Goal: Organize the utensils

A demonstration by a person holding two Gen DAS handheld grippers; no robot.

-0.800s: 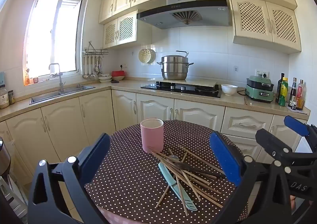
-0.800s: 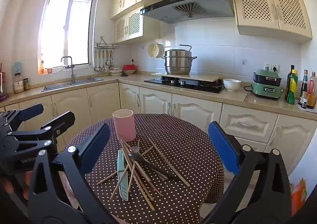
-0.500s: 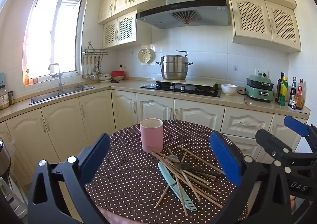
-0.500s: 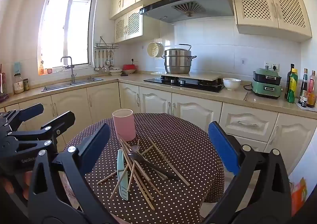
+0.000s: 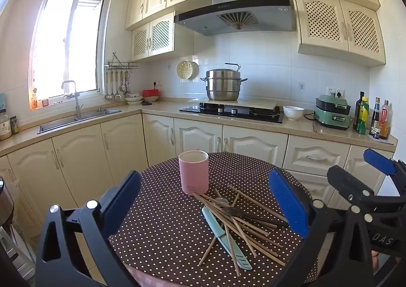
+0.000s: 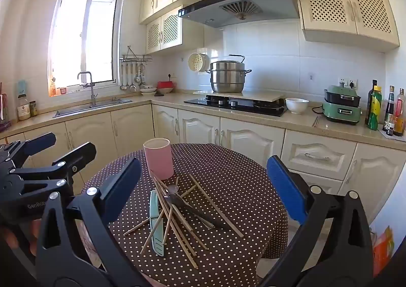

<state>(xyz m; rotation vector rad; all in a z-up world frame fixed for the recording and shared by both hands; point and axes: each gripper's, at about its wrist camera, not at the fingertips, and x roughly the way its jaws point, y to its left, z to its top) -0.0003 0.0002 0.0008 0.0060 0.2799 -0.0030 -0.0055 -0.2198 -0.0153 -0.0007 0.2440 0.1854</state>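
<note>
Wooden chopsticks (image 5: 243, 226) lay in a messy pile beside the pink cup (image 5: 193, 171), while the left gripper (image 5: 205, 200) and right gripper (image 6: 203, 185) were both spread wide, holding nothing.

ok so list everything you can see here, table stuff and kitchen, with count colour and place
tall pink ceramic cup: one, pink, upright at the far left of the table
thin wooden chopsticks: a loose pile, count unclear, tan, crossed in front of the cup
pale blue plastic-handled knife: one, light blue, under the pile
dark metal spoon: at least one, grey, within the pile
round table in brown polka-dot cloth: one, brown with white dots, foreground
steel stacked steamer pot: one, silver, on the hob
white bowl: one, counter right of the hob
green electric cooker: one, right counter
bottles: several, far right counter
sink: one, steel, under the window
left gripper: black with blue pads, open, empty
right gripper: same, open, empty
</note>
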